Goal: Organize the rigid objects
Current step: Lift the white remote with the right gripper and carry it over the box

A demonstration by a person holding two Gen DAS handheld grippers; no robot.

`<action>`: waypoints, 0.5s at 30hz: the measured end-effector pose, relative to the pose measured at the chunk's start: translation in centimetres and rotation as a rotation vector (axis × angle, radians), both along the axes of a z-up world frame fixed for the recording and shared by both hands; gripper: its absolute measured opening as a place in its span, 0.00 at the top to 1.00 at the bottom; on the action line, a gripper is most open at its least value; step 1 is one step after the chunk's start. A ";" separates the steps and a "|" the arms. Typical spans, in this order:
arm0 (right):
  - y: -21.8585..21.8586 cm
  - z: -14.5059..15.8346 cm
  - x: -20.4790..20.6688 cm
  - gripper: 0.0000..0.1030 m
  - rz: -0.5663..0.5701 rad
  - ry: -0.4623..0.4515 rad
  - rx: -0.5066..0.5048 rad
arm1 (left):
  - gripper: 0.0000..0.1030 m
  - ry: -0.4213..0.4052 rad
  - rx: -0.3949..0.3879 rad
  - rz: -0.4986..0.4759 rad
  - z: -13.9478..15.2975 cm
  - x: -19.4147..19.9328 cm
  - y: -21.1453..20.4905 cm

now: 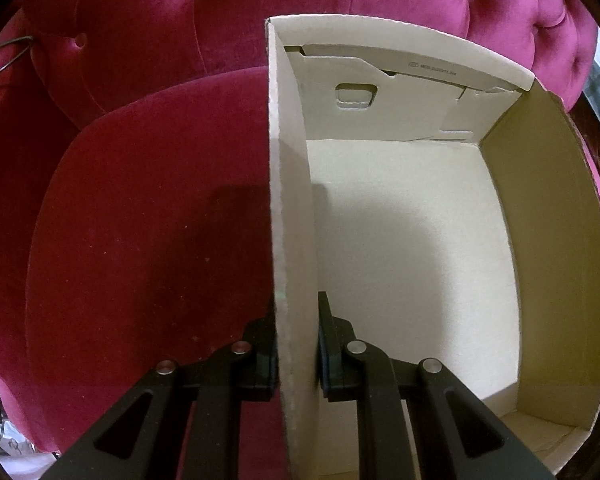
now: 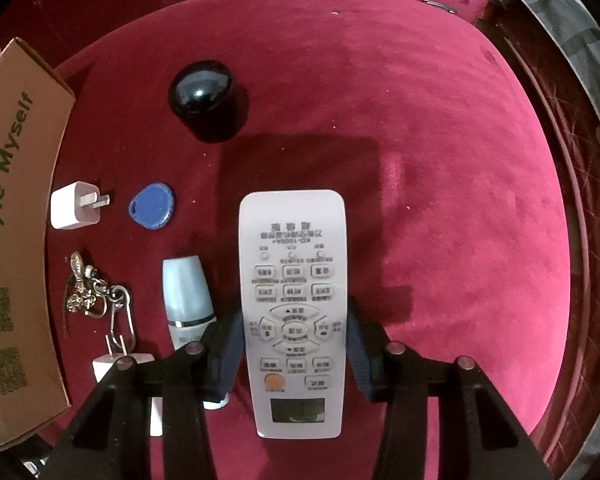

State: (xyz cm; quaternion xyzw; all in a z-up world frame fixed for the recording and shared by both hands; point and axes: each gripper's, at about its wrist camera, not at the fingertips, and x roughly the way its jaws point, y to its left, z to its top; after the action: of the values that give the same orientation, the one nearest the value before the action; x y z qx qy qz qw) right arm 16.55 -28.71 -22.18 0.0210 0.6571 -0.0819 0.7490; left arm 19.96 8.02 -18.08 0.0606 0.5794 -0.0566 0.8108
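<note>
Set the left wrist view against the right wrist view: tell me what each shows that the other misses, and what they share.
Left wrist only: the open white-lined cardboard box's empty inside, and the left gripper shut on its side wall.

Right wrist only: the right gripper astride a white remote control, plus a glossy black round cap, white plug charger, blue teardrop key fob, pale blue bottle and metal keyring bunch.

Both: the crimson velvet seat cushion and the box; the right wrist view shows only its brown outside.
</note>
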 end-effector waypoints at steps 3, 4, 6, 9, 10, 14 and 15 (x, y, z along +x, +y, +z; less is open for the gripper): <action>-0.2 1.0 0.1 0.52 -0.010 -0.009 -0.006 | 0.85 -0.001 0.000 -0.005 0.0 0.0 -0.1; 0.0 1.1 0.3 0.52 -0.015 -0.008 -0.012 | 0.85 -0.001 0.000 -0.004 0.0 0.0 -0.1; 0.2 1.2 0.3 0.52 -0.019 -0.013 -0.023 | 0.85 -0.002 -0.001 -0.003 -0.1 0.0 -0.1; 0.7 2.2 0.3 0.52 -0.015 -0.024 -0.029 | 0.85 -0.004 0.000 -0.004 -0.1 -0.1 -0.1; 0.9 2.5 0.3 0.52 -0.012 -0.027 -0.034 | 0.85 -0.004 0.000 -0.004 -0.2 -0.1 -0.1; 1.7 3.7 0.1 0.52 -0.007 -0.039 -0.043 | 0.85 -0.002 -0.002 -0.003 -0.2 -0.1 -0.1; 1.9 4.1 0.1 0.52 -0.003 -0.041 -0.048 | 0.85 -0.003 0.000 -0.005 -0.2 -0.1 -0.1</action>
State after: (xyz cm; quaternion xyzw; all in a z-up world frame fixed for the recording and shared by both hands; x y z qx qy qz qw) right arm 16.66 -26.79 -18.09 0.0060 0.6394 -0.0984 0.7625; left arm 19.82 7.91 -18.24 0.0620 0.5782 -0.0584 0.8115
